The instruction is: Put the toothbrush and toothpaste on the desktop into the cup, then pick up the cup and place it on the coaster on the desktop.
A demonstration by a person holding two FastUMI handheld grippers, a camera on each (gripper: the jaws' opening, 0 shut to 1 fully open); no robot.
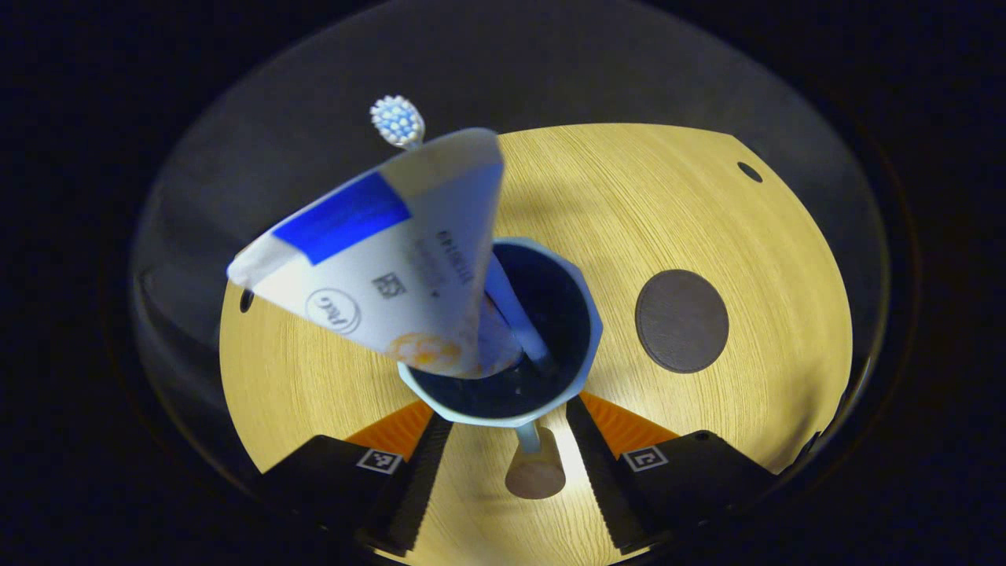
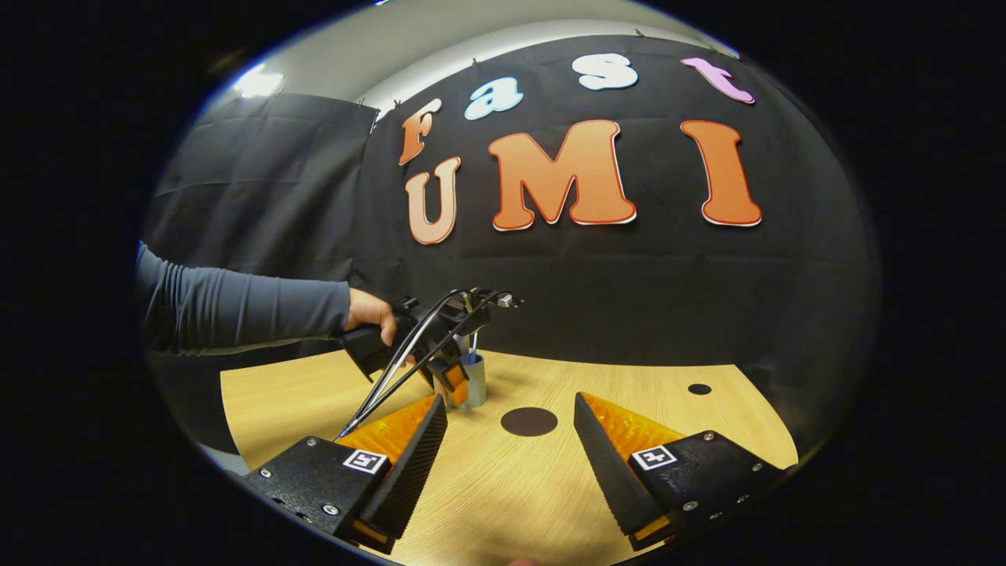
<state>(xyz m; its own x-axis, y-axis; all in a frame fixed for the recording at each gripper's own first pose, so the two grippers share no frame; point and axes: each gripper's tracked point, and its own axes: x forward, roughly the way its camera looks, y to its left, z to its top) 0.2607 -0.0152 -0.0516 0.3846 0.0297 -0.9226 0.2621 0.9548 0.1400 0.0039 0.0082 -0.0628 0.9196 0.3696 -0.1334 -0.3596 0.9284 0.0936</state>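
- Already the toothpaste (image 1: pixel 385 259) and toothbrush (image 1: pixel 398 122) stand in the cup (image 1: pixel 585 314) on the desktop (image 1: pixel 707 204); the coaster (image 1: pixel 681 320) lies just right of it.
- Left gripper (image 1: pixel 503 464) hangs above the cup, jaws wide and straddling the cup's handle (image 1: pixel 536 468), gripping nothing.
- Right gripper (image 2: pixel 507 456) sits near, wide open and empty.
- Risk: the tall, leaning tube could tip the cup if the handle grip is off-centre.

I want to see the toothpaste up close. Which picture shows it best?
The left gripper view shows it best: the toothpaste is big and near, leaning in the cup next to the toothbrush. In the right gripper view the cup is small and far off, so the toothpaste is hard to make out.
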